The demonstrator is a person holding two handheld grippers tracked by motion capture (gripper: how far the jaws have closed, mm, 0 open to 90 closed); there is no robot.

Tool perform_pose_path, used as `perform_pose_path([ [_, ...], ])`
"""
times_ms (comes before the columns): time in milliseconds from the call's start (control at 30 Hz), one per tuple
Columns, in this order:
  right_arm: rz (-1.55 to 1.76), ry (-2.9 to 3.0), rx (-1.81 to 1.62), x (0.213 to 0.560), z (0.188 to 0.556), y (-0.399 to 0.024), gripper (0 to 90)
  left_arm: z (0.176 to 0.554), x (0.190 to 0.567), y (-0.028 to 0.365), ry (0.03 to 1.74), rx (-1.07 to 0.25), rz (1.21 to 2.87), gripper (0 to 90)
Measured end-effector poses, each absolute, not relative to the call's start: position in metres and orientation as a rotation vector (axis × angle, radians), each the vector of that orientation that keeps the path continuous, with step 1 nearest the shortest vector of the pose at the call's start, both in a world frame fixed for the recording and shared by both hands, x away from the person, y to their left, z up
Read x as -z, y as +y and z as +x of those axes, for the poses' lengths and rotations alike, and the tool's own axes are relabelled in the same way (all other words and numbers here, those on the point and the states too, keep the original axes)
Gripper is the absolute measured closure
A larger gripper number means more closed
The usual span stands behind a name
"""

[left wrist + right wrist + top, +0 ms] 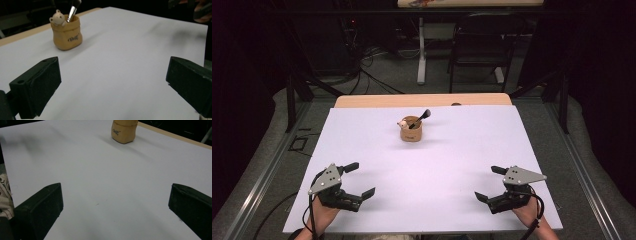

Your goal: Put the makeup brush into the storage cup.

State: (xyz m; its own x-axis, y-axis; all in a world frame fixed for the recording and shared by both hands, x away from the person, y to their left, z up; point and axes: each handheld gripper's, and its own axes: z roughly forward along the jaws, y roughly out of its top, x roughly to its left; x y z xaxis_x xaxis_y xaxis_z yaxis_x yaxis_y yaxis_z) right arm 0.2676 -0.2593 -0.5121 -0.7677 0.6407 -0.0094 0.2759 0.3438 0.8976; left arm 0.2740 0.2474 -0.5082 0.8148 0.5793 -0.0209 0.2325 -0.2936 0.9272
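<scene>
The left tool (357, 177), black with a grey three-cornered plate on top, sits low over the near left part of the counter, its two jaws spread wide with nothing between them; in the left gripper view the black jaws stand far apart over bare white surface. The right tool (493, 184), of the same build, sits over the near right part, its jaws likewise spread wide and holding nothing. A hand (323, 214) grips the left tool from below and another hand (528, 212) grips the right one, a black cable trailing by each wrist. The two tools are well apart from each other, both aimed toward the middle of the counter.

Between them lies the flat white sheet-covered counter (432, 170), with a strip of light wood showing along its far edge. Toward the far middle stands a small tan sack-shaped ceramic holder (411, 130), upright, with dark lettering on its side and a small pale bear figure (58, 18) at its rim. A dark-handled brush with a silver ferrule (72, 11) leans out of the holder
</scene>
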Motion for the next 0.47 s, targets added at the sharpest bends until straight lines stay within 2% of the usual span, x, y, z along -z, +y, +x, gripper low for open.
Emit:
perform_pose_path([
  [467,0.822,2.285,-1.366,0.5151,0.2698,-0.2584,0.0,0.2766,0.5125,0.2430,0.621,-0.370,1.917,0.0],
])
